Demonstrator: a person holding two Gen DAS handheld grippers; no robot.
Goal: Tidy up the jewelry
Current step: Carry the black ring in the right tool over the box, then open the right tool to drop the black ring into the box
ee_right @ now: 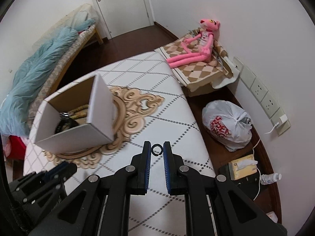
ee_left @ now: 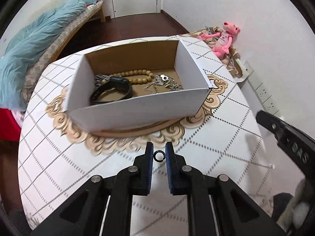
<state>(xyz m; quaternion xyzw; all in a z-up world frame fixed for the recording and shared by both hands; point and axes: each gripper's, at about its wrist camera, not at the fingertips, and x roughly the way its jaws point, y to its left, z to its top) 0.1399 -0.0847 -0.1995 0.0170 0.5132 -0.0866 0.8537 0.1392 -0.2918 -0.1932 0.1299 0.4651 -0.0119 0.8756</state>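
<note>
A white cardboard box [ee_left: 137,106] stands on the patterned tabletop. It holds a wooden bead bracelet [ee_left: 137,75], a black wristband [ee_left: 112,92] and silver chains [ee_left: 165,82]. Just in front of the box, my left gripper [ee_left: 159,151] is shut on a small black ring [ee_left: 158,156] held between its blue pads above the table. Right of the box [ee_right: 78,135], my right gripper [ee_right: 157,146] is shut on a second small black ring [ee_right: 157,149], also off the surface. The left gripper's black body [ee_right: 49,177] shows at the lower left of the right wrist view.
A pink plush toy [ee_right: 198,43] sits on a checkered stand against the wall. On the floor to the right lie a white plastic bag [ee_right: 228,125], a tissue box [ee_right: 243,166] and a small bottle [ee_right: 269,178]. A bed with a blue blanket [ee_left: 33,45] is on the left.
</note>
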